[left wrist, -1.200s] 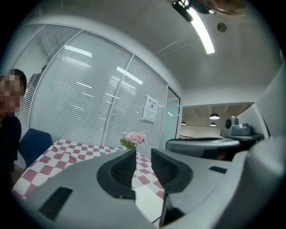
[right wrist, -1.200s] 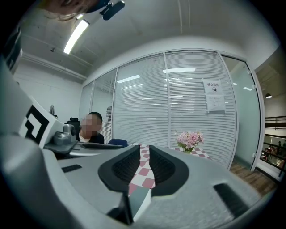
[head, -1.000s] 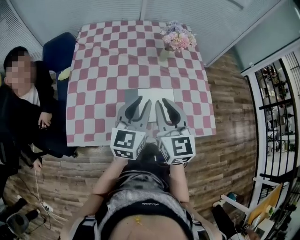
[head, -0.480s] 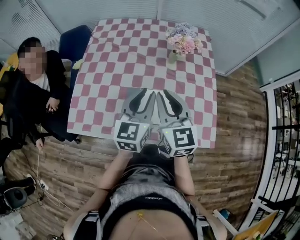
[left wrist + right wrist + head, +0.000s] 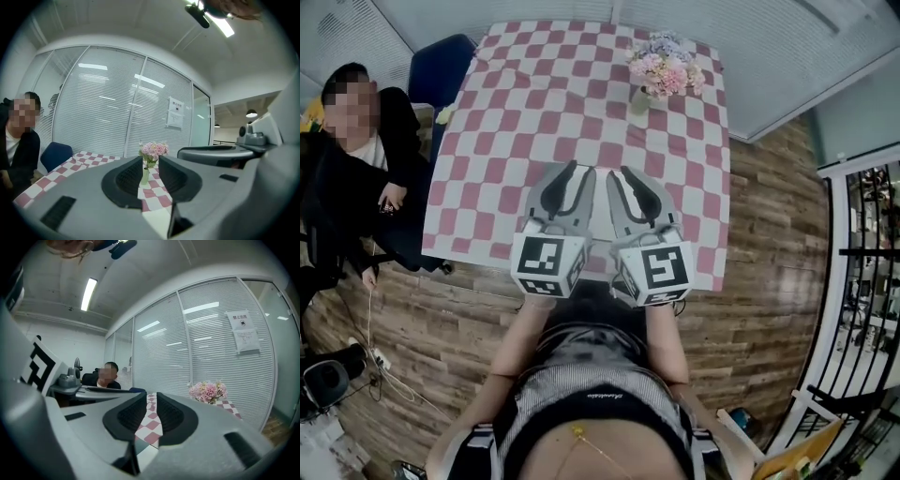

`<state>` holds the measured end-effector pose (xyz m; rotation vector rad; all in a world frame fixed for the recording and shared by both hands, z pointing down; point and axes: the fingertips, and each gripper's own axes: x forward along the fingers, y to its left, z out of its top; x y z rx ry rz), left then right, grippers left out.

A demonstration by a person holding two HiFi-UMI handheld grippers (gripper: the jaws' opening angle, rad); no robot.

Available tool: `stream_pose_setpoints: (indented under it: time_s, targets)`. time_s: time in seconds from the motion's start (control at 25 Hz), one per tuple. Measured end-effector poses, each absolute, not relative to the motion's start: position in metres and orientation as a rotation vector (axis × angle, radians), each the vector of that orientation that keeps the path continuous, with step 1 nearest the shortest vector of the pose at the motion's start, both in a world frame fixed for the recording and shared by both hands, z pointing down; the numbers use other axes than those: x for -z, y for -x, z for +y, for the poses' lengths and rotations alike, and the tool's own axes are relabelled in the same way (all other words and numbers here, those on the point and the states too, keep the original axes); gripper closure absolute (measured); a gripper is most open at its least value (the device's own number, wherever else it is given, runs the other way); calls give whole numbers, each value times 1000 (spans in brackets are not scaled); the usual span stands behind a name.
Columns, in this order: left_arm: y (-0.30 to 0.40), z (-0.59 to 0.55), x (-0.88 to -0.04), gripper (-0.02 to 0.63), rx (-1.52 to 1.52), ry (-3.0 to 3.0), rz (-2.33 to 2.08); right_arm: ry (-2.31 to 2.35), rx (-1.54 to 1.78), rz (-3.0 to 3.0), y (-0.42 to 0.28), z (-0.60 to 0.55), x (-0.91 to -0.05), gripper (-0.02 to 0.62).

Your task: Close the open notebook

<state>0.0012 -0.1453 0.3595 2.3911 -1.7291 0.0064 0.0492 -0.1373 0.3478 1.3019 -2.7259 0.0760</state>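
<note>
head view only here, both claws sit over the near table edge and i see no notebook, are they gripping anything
Observer: No, the left gripper view shows the left claw with jaws apart, nothing between them.
Operator: and the right one
Observer: The right claw is open too, only checked tablecloth showing through its gap.
Operator: so what's under them
Observer: A pale page shows just below the left claw's jaws, likely the notebook; open or closed, I cannot tell.
</note>
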Motion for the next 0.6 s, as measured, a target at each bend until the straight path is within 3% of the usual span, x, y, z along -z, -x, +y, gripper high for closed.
stream_pose_setpoints:
  time_s: [0.6]
  targets:
    - [37,-173,-426,526,-116,-2335,-1568,-1410,-182,-2572,-31,-161,-389,532]
